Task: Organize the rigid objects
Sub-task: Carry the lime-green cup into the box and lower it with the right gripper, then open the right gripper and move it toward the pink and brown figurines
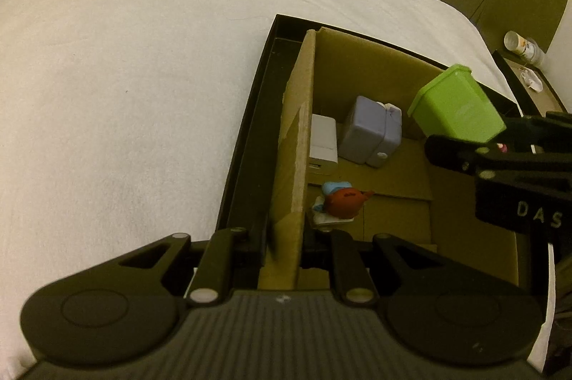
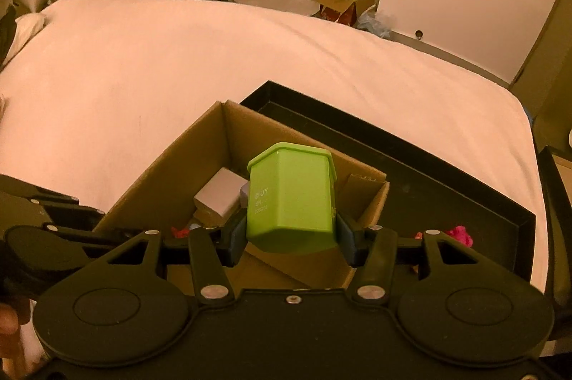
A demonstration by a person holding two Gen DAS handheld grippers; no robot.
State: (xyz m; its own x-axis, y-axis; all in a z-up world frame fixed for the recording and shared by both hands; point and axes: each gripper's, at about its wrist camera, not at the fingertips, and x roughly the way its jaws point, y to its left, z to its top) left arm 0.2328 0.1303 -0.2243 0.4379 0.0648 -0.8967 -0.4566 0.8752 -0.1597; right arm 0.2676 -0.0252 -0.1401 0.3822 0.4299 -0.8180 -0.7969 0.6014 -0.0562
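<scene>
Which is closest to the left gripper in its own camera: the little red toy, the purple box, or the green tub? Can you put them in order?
From the left gripper, in the left wrist view:
1. Red toy, just ahead on the cardboard box floor.
2. Purple box, farther in, beside the white block.
3. Green tub, far right, held above the box by the right gripper.

My matte black plastic left gripper [image 1: 282,237] has round pivot discs, silver rivets and a ribbed grey top; my identical right gripper [image 2: 291,238] adds blue finger pads [image 2: 237,237] and white "DAS" lettering.

Green container [image 1: 455,104] above cardboard box [image 1: 357,65]
</scene>
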